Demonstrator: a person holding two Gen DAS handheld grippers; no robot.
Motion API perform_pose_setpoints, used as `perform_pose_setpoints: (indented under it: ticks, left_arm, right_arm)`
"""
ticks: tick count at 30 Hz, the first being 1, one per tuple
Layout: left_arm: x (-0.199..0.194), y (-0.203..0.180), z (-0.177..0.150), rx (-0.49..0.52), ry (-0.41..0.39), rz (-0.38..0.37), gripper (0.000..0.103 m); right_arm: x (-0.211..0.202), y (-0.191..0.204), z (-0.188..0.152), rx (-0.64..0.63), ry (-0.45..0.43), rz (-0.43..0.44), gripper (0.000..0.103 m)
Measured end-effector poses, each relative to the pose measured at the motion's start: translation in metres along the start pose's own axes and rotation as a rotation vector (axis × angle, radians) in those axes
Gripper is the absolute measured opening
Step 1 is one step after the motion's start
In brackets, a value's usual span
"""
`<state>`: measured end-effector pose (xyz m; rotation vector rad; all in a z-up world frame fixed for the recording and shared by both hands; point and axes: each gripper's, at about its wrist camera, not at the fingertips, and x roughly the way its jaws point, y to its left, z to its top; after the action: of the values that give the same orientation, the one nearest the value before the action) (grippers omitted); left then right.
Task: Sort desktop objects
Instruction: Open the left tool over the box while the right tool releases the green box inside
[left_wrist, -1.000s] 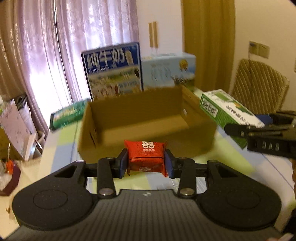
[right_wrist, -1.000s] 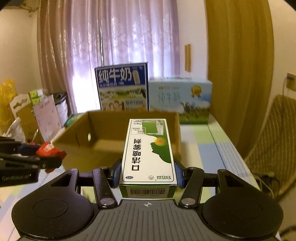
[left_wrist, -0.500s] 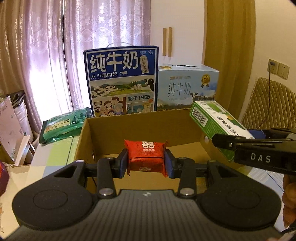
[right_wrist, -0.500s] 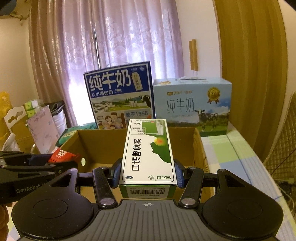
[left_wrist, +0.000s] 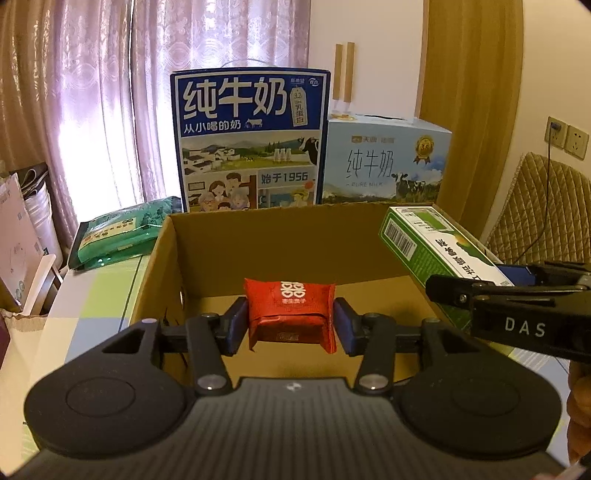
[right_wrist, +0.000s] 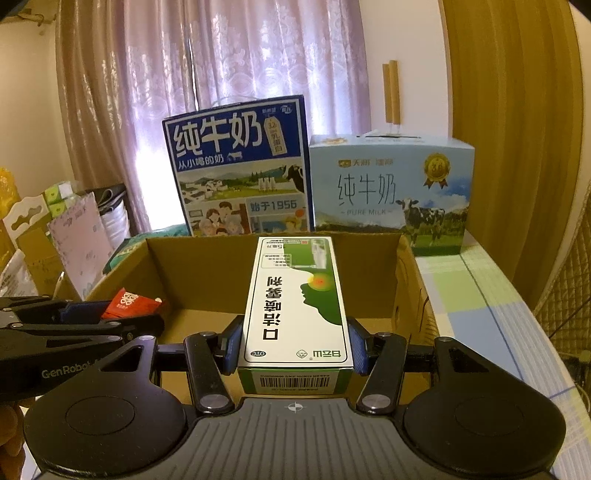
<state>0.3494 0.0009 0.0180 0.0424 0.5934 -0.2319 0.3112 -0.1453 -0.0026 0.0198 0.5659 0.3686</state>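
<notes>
Two tongs hovering side by side over one open corrugated cardboard box on a checked table: left tongs clamping one crinkly red foil packet, right tongs gripping one long, glossy green-and-white carton. Behind, standing upright, two printed milk cases; one green pouch lying at left.
</notes>
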Motion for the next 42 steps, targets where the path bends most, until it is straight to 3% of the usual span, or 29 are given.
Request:
perform_pose_setpoints:
  ticks: [3,5,6,22,28,42]
  left_arm:
    - [-0.001,0.001,0.001,-0.005,-0.006,0.005,0.048]
    - [-0.001,0.002,0.001,-0.011,-0.01,0.004,0.062]
    - [-0.001,0.001,0.001,-0.012,-0.014,-0.002,0.063]
    - [-0.004,0.003,0.0,-0.011,-0.014,0.021,0.063]
    - [-0.004,0.003,0.0,-0.008,-0.016,0.022,0.063]
    - [-0.033,0.005,-0.001,0.015,-0.036,0.028,0.067]
  right_arm:
    - [0.001,0.0,0.0,0.001,0.0,0.002,0.052]
    - [0.001,0.0,0.001,0.003,0.0,0.004,0.052]
    - [0.002,0.0,0.001,0.003,-0.001,0.004,0.052]
    - [0.004,-0.005,0.001,0.019,-0.022,0.025,0.053]
    - [0.0,-0.011,0.003,0.038,-0.052,0.011,0.062]
    - [-0.022,-0.026,0.004,0.064,-0.112,-0.015,0.068]
